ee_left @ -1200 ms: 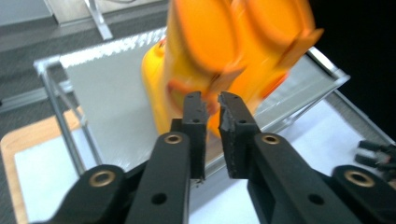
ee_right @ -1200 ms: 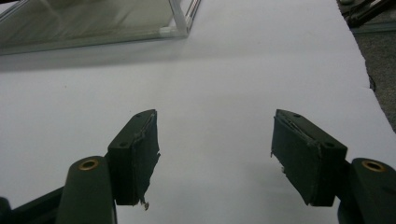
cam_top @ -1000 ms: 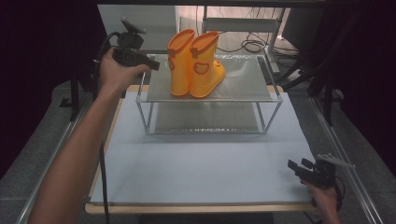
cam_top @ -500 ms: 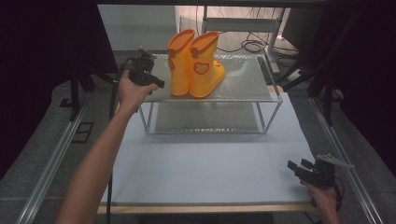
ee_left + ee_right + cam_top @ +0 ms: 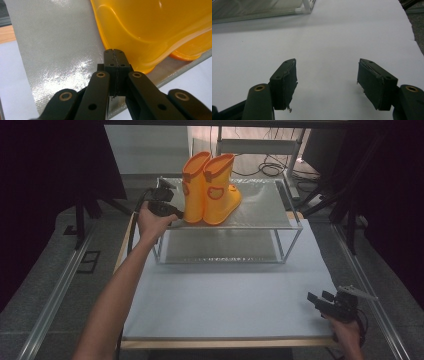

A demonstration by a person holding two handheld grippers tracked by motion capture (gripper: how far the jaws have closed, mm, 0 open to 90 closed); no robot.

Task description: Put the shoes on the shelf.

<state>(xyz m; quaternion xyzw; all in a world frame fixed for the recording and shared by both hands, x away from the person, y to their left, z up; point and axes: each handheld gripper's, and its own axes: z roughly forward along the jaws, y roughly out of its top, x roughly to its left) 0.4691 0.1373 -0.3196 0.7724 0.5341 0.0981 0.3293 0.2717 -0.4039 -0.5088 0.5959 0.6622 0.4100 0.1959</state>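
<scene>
A pair of orange rubber boots (image 5: 210,187) stands upright on the top shelf of a two-level metal-framed rack (image 5: 260,222) at the far side of the white table (image 5: 225,295), toes pointing toward the near right. The left boot (image 5: 194,190) and the right boot (image 5: 220,190) stand just beside each other, touching or nearly so. The left gripper (image 5: 175,212) is held at the left edge of the rack's top shelf, right at the heel of the left boot; in the left gripper view its jaws are pressed together with nothing between them, and their tips (image 5: 115,53) sit against or just short of the orange sole edge (image 5: 140,67), above the shelf's silvery woven surface (image 5: 57,57). The right gripper (image 5: 320,300) is held low at the near right corner of the table, well apart from the rack. In the right gripper view its jaws are spread wide over bare white tabletop (image 5: 324,45), empty, with a corner of the rack (image 5: 308,6) at the far left.
</scene>
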